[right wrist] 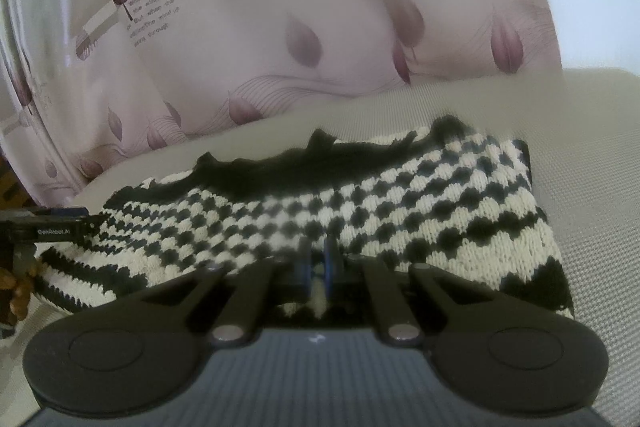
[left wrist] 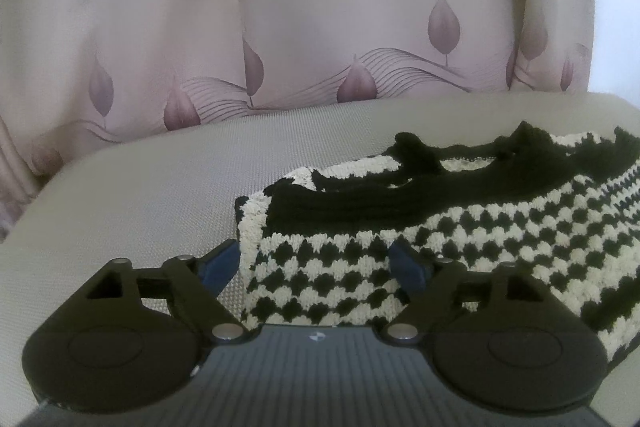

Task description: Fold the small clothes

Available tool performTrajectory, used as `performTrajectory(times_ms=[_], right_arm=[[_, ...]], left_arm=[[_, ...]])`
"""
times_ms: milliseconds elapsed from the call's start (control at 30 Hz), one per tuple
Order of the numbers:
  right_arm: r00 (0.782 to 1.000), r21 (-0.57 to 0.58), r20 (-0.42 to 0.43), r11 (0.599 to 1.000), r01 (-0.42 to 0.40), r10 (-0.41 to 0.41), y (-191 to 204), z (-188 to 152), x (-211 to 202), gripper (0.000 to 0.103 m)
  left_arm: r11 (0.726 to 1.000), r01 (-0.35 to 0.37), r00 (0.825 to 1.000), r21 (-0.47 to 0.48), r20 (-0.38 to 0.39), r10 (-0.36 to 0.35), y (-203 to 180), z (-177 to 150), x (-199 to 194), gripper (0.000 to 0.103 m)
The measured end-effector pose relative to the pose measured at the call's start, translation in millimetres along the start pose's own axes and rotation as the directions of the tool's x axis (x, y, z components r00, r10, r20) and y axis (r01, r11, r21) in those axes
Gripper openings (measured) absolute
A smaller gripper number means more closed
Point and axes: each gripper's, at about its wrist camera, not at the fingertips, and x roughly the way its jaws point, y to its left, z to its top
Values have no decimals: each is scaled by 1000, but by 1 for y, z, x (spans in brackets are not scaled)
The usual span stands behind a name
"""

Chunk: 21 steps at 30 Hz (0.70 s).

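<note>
A small knitted garment, cream with black checks and a black ribbed band, lies folded on a beige woven cushion. My left gripper stands open at the garment's near left corner. Its left pad sits just off the cloth's edge and its right pad rests over the knit. In the right wrist view the same garment spreads across the cushion. My right gripper is shut on a pinch of its near edge. The left gripper's body shows at the far left with a hand below it.
A pale pink curtain printed with leaves and text hangs right behind the cushion's far edge. Bare cushion extends left of the garment in the left wrist view and right of it in the right wrist view.
</note>
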Motion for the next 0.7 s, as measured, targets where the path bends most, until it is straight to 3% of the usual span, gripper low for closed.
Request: performTrajectory(times_ms=[367, 467, 600, 700], right_arm=[[998, -92, 2, 994, 63, -63, 16, -1, 2, 6], [998, -90, 3, 994, 61, -61, 16, -1, 2, 6], [998, -90, 3, 994, 60, -60, 16, -1, 2, 6], [998, -92, 4, 994, 61, -61, 16, -2, 2, 6]], left_arm=[[1000, -4, 1000, 24, -6, 4, 0, 2, -3, 87], [996, 85, 996, 31, -20, -85, 10, 10, -10, 90], [967, 241, 969, -82, -38, -245, 53, 22, -12, 92], [948, 270, 957, -168, -63, -284, 84, 22, 0, 90]])
